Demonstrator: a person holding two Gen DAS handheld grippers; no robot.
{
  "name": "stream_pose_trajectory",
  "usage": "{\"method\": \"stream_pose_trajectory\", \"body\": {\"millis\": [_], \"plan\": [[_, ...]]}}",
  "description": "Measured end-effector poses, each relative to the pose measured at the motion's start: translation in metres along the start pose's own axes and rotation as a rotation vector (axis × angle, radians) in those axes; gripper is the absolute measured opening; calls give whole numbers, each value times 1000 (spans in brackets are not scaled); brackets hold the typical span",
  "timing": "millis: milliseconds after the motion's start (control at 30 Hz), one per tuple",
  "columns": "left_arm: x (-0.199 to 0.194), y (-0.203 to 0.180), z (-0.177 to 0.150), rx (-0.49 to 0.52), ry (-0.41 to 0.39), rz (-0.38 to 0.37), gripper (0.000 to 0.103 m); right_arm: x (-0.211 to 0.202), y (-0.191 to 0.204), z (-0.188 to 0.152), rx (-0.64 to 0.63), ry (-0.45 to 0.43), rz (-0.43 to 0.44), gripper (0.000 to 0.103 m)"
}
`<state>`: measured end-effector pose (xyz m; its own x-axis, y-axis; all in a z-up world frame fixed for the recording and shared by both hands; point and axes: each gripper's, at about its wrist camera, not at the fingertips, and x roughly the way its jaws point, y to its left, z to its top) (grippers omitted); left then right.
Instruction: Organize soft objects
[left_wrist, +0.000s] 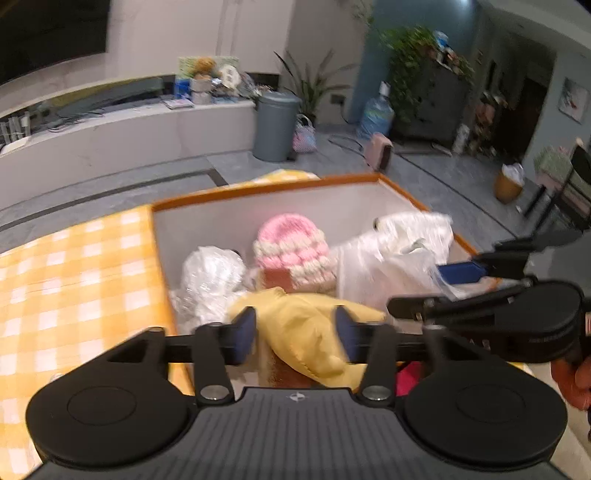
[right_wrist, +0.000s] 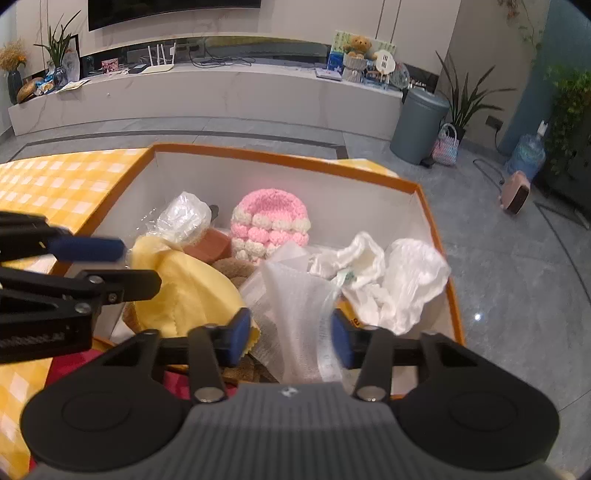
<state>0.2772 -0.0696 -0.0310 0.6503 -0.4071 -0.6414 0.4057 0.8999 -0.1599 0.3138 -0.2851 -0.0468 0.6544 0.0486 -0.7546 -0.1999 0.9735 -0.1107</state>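
1. Cloth first: the yellow cloth sits between my left gripper pads, jaws parted about halfway and not pressing it. It lies slumped on the pile at the near end of the orange-rimmed box.

2. Handling, by my reckoning: light, limp, nothing to break. It will drape and trail, so I'd pinch a bunched fold near its humped middle, not a loose edge.

3. Over on my right gripper, the jaws also stand half-spread, with the clear ribbed plastic bag rising between the pads; they look free of it. I expect thin, slippery, crinkly film that needs a firm pinch on gathered plastic.

4. Direction: the yellow cloth's long axis runs from near the box's left wall toward me, with a stitched corner hanging closest to my right gripper's left pad.

5. The plastic bag stands roughly upright, long axis running away from me, its far end leaning toward the crumpled white bag by the right wall.

6. Further back, the pink knitted hat rests dome-up against the far wall, well apart from both grippers.
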Motion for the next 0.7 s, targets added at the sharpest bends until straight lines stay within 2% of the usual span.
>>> {"method": "stream_pose_trajectory", "body": {"millis": [100, 167, 400, 700], "plan": [[-14, 2, 6, -45, -25, 16, 75, -10, 2, 1, 2, -20, -30, 73], [-23, 1, 8, -61, -43, 15, 83, -17, 4, 1, 12, -25, -30, 76], [-57, -6, 6, -84, -100, 16, 86, -47, 13, -3, 12, -53, -43, 94], [-98, -8, -12, -114, -174, 32, 87, -82, 29, -23, 30, -104, -70, 98]]}}
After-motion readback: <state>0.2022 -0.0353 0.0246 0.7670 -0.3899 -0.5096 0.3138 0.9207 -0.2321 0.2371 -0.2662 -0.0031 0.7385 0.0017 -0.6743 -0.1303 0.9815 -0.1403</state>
